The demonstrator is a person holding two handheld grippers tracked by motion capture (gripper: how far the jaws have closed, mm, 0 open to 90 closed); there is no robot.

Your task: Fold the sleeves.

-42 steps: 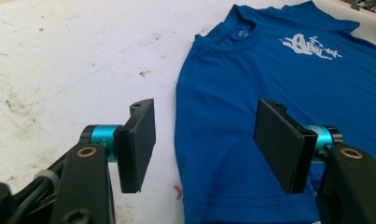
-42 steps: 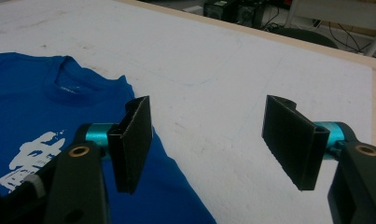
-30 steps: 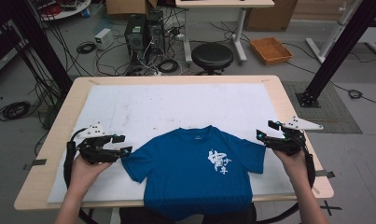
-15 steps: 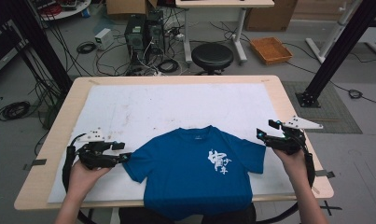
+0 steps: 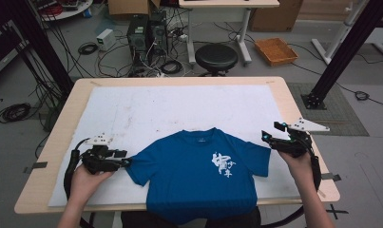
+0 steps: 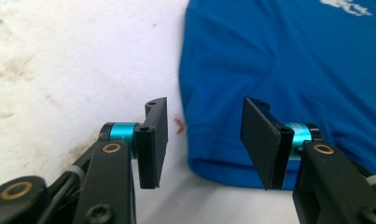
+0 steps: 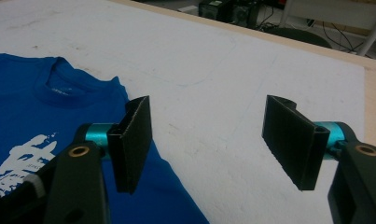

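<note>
The left tool [image 6: 202, 140] has edged in to the hem of the near sleeve [image 6: 223, 154] of the one blue T-shirt [image 5: 198, 175], which lies flat at the bench's [image 5: 293, 95] near edge. Its jaws have just been closing, half apart now, straddling the hem without pinching: a grasp looks imminent. The right tool [image 7: 213, 140], unmoved, gapes wide and empty over the other sleeve's edge. Two tools, one shirt.

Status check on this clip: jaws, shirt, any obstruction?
Left gripper open, jaws just been closing around the sleeve hem, not yet pinching. Right gripper open at the other sleeve. Blue T-shirt flat on the white mat. Nothing in the way.
</note>
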